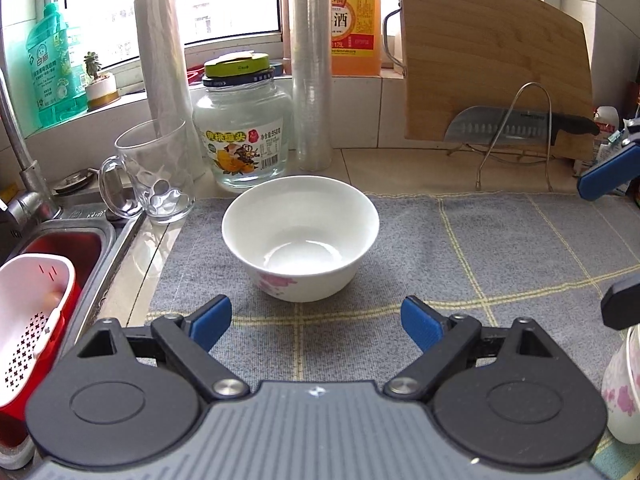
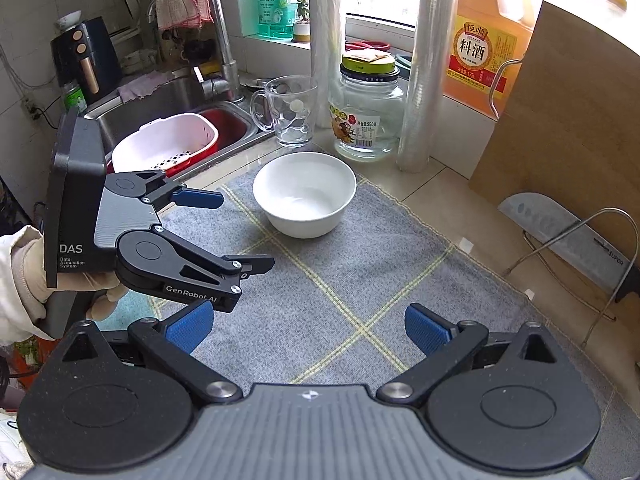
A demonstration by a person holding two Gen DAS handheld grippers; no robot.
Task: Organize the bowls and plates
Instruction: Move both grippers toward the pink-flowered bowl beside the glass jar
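On the counter's far left, the steel sink (image 2: 168, 100) holds a white perforated basket (image 2: 168, 144) over a red basin (image 2: 228, 124), with a tap (image 2: 222, 40) behind it draped with a cloth. Just right of the sink a clear glass mug (image 1: 154, 172) stands beside a roll of plastic film (image 1: 164, 80), then a glass jar (image 1: 244, 136) with a green lid, and a second, taller film roll (image 1: 310, 64). Near the left end of a grey checked mat (image 1: 460, 248), in front of the jar, sits the white bowl (image 1: 300, 236), upright, empty, with a pink flower print on its side; nothing touches it. The left gripper (image 1: 318, 322) points at the bowl from just short of it, its blue pads spread wide with only mat between them; the right wrist view shows it held in a gloved hand (image 2: 28, 276). The right gripper (image 2: 306, 326) hangs over the mat's middle, well apart from the bowl, likewise spread and holding nothing. Behind, an orange bottle of cooking wine (image 1: 354, 20) stands on the sill. Farther right a bamboo cutting board (image 1: 492, 72) leans against the wall, with a cleaver (image 1: 516, 126) resting in a wire rack (image 1: 516, 148) before it. At the left wrist view's right edge a second flower-printed white vessel (image 1: 622, 392) is partly visible.
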